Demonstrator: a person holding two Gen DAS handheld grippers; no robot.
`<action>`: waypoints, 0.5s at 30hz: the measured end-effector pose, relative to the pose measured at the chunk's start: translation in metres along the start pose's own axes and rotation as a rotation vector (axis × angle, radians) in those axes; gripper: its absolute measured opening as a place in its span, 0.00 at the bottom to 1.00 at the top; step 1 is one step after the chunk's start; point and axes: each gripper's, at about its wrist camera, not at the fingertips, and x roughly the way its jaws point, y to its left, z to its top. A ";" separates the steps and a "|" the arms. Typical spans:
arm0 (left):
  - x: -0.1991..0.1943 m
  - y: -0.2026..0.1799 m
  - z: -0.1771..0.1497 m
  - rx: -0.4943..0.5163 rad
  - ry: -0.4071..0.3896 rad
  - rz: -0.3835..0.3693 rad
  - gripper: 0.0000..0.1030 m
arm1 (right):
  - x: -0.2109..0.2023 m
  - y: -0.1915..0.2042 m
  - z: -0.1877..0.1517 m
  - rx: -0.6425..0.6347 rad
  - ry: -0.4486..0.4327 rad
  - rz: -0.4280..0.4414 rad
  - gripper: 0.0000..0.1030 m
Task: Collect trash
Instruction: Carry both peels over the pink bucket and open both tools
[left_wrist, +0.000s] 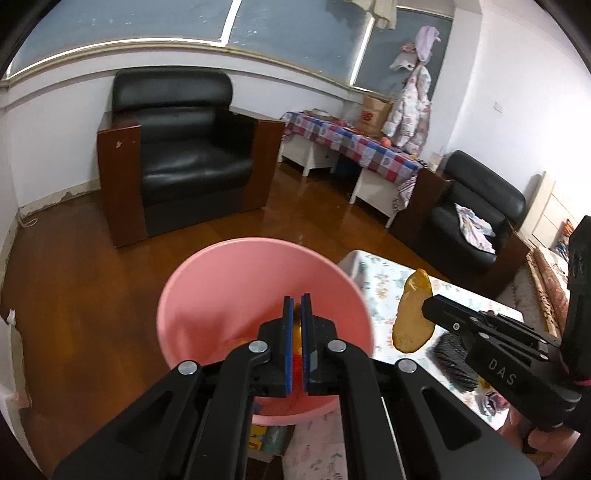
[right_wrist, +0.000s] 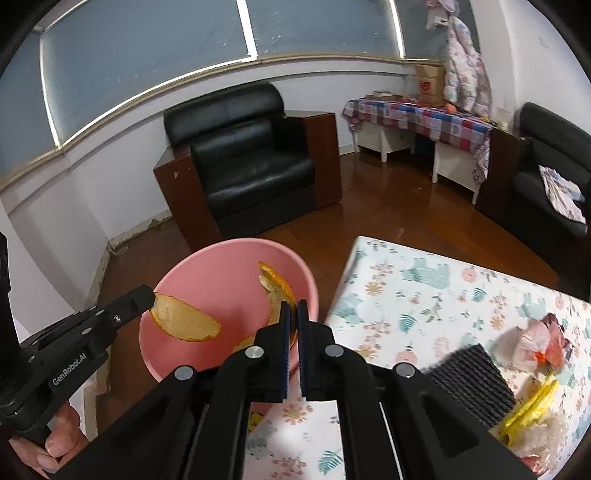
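A pink bin (left_wrist: 229, 295) (right_wrist: 221, 280) stands off the table's left edge. My left gripper (left_wrist: 297, 306) is shut on an orange peel piece (left_wrist: 296, 345) above the bin; from the right wrist view it (right_wrist: 147, 295) holds that peel (right_wrist: 184, 319) over the bin's mouth. My right gripper (right_wrist: 292, 314) is shut on another orange peel (right_wrist: 277, 288) at the bin's right rim; from the left wrist view it (left_wrist: 428, 308) holds this peel (left_wrist: 412, 314) over the table edge.
The table with a floral cloth (right_wrist: 424, 295) carries a black woven pad (right_wrist: 469, 380), crumpled wrappers (right_wrist: 546, 339) and yellow packaging (right_wrist: 532, 410). A black armchair (right_wrist: 251, 158) stands behind the bin, a second one (right_wrist: 546, 177) at right, and a side table with checked cloth (right_wrist: 417, 110).
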 end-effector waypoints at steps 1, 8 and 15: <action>0.002 0.002 0.000 -0.006 0.003 0.004 0.03 | 0.004 0.005 0.000 -0.009 0.005 0.001 0.03; 0.009 0.016 -0.005 -0.021 0.018 0.042 0.03 | 0.023 0.027 0.000 -0.053 0.035 0.003 0.03; 0.015 0.019 -0.007 -0.015 0.023 0.072 0.03 | 0.032 0.034 -0.005 -0.066 0.050 0.004 0.03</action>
